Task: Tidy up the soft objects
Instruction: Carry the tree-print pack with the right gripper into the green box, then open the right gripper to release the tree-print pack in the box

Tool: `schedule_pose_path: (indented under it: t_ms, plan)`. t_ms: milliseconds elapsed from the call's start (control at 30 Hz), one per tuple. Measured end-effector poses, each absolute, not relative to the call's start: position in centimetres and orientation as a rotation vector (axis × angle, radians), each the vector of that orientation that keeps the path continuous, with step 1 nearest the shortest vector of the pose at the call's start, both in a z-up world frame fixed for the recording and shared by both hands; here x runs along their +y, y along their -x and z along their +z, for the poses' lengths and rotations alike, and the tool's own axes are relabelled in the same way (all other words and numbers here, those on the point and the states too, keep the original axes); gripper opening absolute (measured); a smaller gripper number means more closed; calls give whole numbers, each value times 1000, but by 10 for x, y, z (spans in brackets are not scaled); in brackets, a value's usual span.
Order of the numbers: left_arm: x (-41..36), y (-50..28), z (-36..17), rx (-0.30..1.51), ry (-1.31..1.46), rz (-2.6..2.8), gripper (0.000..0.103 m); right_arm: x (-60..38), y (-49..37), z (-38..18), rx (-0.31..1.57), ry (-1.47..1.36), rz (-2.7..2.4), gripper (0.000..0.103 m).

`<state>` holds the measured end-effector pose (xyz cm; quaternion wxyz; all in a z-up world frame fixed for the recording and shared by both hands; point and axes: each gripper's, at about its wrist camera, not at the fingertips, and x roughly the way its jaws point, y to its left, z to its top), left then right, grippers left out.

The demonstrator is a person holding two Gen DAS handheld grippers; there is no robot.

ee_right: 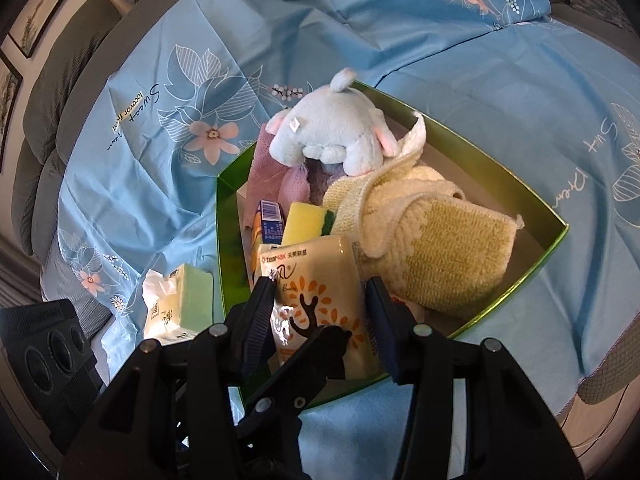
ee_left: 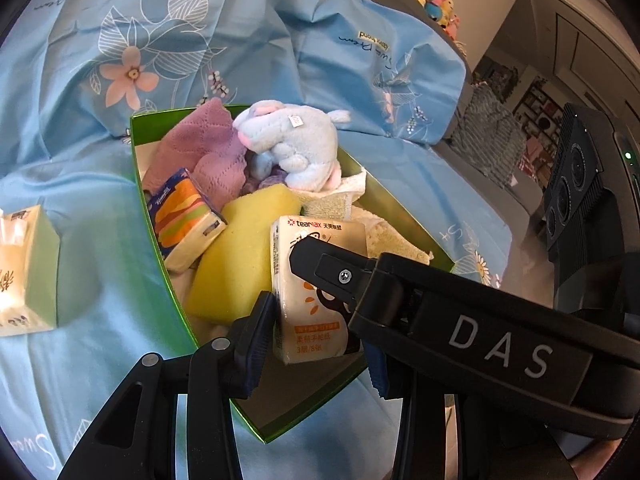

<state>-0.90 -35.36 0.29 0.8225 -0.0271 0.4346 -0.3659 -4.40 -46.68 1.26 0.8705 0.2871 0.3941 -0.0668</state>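
Observation:
A green box (ee_left: 152,216) (ee_right: 228,240) on a blue sheet holds a blue plush toy (ee_left: 296,140) (ee_right: 332,132), a purple cloth (ee_left: 200,148), a yellow sponge (ee_left: 240,248) (ee_right: 304,220), cream towels (ee_right: 436,248), a striped tissue pack (ee_left: 184,220) and a cream tissue pack (ee_left: 316,292) (ee_right: 320,300). Both grippers sit over the cream pack. My left gripper (ee_left: 320,340) has its jaws on either side of it, the left pad touching. My right gripper (ee_right: 324,320) straddles it with its jaws apart. The right gripper's finger (ee_left: 332,272) crosses the pack in the left wrist view.
A green tissue box (ee_left: 28,268) (ee_right: 180,304) lies on the blue floral sheet (ee_left: 100,60) (ee_right: 520,100) left of the green box. Grey sofa cushions (ee_right: 52,92) edge the sheet. A pile of plush toys (ee_left: 436,0) sits far back.

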Motion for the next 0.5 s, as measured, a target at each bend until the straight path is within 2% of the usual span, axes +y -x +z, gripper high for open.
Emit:
schedule_pose_path:
  t_ms: [500]
  plan:
    - [-359, 7, 1, 965, 29, -742, 42, -469, 46, 11, 826, -622, -151, 48]
